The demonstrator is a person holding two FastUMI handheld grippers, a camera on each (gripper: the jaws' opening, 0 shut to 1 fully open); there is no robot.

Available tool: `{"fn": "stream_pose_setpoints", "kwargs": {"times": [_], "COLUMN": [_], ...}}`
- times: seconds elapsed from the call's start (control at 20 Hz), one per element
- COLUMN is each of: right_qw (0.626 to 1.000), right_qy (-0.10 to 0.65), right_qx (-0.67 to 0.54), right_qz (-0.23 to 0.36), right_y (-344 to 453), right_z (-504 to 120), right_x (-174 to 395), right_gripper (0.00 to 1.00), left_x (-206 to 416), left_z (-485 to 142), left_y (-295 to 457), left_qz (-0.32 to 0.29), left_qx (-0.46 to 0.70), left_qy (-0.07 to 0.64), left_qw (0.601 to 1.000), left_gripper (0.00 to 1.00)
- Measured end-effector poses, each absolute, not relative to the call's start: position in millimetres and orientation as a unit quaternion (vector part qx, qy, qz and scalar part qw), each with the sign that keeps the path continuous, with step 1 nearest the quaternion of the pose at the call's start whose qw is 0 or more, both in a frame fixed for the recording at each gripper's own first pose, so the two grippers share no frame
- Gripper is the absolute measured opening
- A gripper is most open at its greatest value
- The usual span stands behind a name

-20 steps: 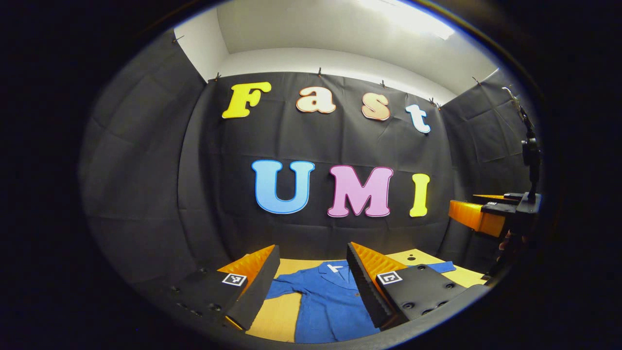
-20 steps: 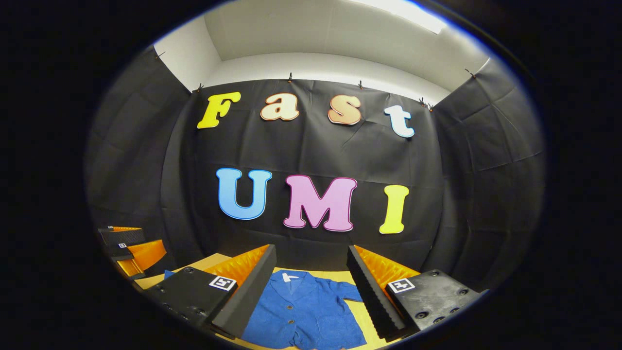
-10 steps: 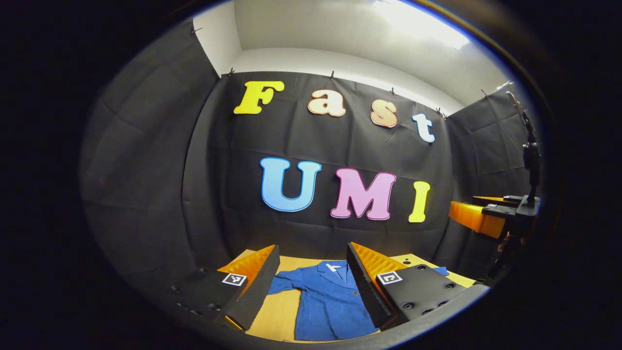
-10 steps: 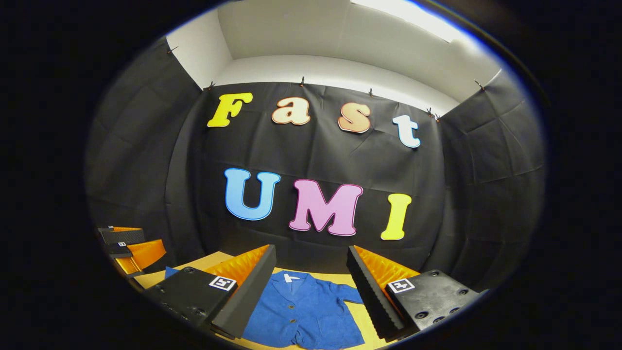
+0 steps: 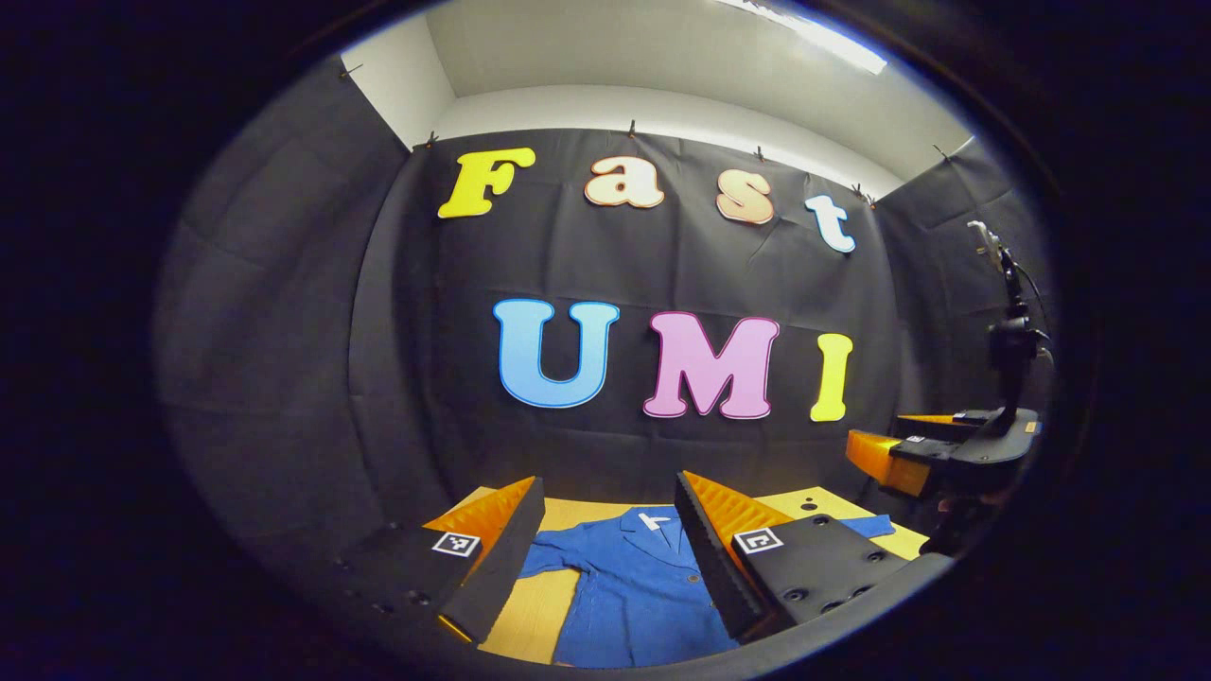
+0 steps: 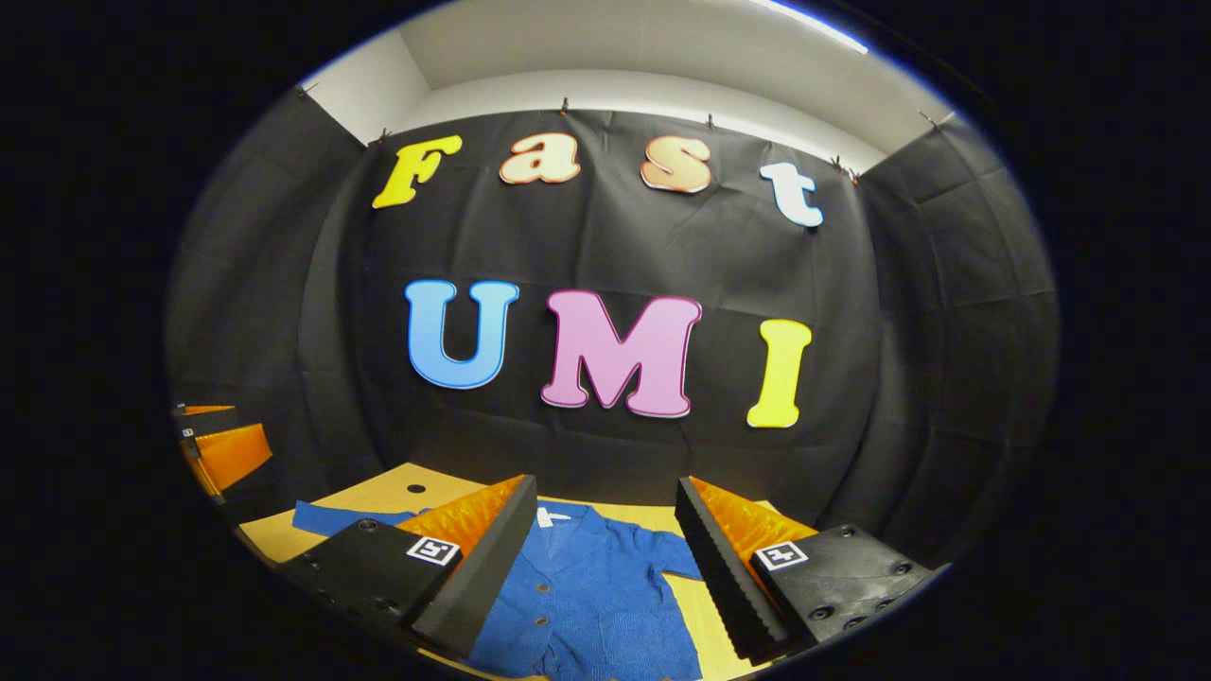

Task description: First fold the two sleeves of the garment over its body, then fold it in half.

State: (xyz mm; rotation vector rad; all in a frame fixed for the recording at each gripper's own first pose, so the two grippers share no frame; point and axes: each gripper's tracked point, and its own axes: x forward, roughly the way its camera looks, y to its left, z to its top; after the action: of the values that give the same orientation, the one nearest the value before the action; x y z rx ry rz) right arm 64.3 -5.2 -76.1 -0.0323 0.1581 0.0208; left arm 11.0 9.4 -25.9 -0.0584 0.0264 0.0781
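Garment [image 5: 634,586] flat on counter [image 5: 544,615] below both wide-apart claws [image 5: 605,558] [image 6: 605,567], sleeves unfolded; likely to bunch if pinched through body cloth too.

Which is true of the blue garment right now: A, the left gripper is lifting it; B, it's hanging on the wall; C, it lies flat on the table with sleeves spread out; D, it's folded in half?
C: the blue garment lies open on the table, both sleeves out to the sides, unfolded.
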Motion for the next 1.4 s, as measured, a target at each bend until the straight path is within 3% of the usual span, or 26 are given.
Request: {"fn": "stream_pose_setpoints", "kwargs": {"times": [0.25, 0.7, 1.4], "right_qw": [0.989, 0.97, 0.907], "right_qy": [0.14, 0.242, 0.401], "right_qx": [-0.006, 0.005, 0.028], "right_qz": [0.037, 0.024, -0.127], "right_y": [-27.8, -110.6, -309.5], "right_z": [-138.7, -254.7, -419.4], "right_x": [108.9, 169.4, 199.4], "right_gripper": [0.97, 0.97, 0.97], "left_x": [43.4, 72.2, 119.4], "left_z": [-48.4, -109.7, -153.4], "left_y": [-23.6, -75.8, -155.1], "left_qz": [0.037, 0.063, -0.003], "left_qx": [-0.041, -0.022, -0.01], "left_qy": [0.043, 0.142, 0.215], "left_qw": [0.998, 0.988, 0.977], "left_gripper": [0.8, 0.8, 0.8]}}
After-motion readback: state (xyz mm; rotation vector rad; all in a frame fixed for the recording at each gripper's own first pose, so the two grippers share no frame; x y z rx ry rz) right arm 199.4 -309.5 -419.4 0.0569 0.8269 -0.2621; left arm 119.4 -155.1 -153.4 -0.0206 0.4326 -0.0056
